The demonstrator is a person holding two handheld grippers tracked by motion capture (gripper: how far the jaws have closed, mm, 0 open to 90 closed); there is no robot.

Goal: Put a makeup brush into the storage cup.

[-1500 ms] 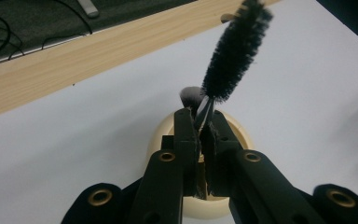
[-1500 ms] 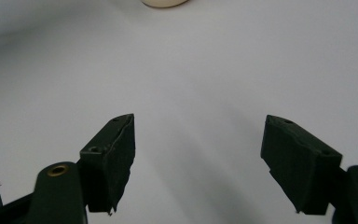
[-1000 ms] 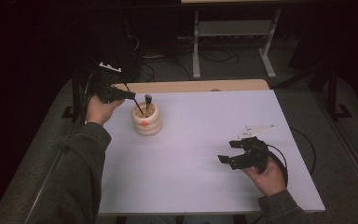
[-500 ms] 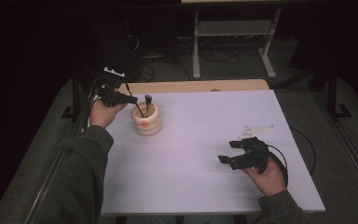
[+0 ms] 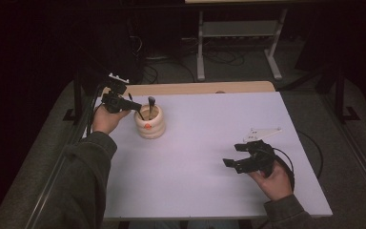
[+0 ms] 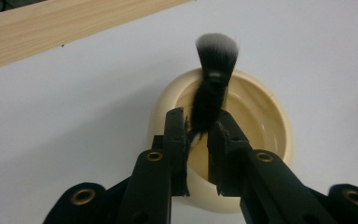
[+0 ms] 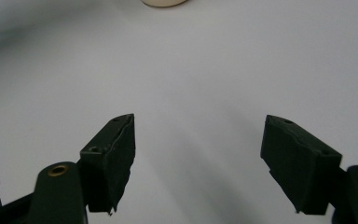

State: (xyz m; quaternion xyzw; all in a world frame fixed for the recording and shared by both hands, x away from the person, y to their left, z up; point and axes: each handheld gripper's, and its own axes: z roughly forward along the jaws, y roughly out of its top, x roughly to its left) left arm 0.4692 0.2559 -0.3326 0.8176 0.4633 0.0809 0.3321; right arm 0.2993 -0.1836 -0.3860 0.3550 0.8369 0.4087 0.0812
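Note:
A cream ribbed cup (image 5: pixel 149 128) stands on the white table at the far left. A black makeup brush (image 5: pixel 151 101) with a grey-white tip stands in it, bristles up. My left gripper (image 5: pixel 136 106) reaches over the cup's left rim. In the left gripper view its jaws (image 6: pixel 199 119) have just been opening and stand a narrow gap apart. The brush (image 6: pixel 212 79) has its handle between them and leans on the cup rim (image 6: pixel 261 107). My right gripper (image 5: pixel 232 155) rests open at the near right, and nothing lies between its jaws (image 7: pixel 198 135).
A wooden strip (image 5: pixel 195 88) runs along the table's far edge. The cup's base (image 7: pixel 165 2) lies far ahead of the right jaws. A cable (image 5: pixel 310 143) trails from the right gripper. A metal stand (image 5: pixel 238 28) is on the floor beyond.
The left hand has shifted slightly at the cup, and the brush stays standing in it. The right hand and its gripper have kept still.

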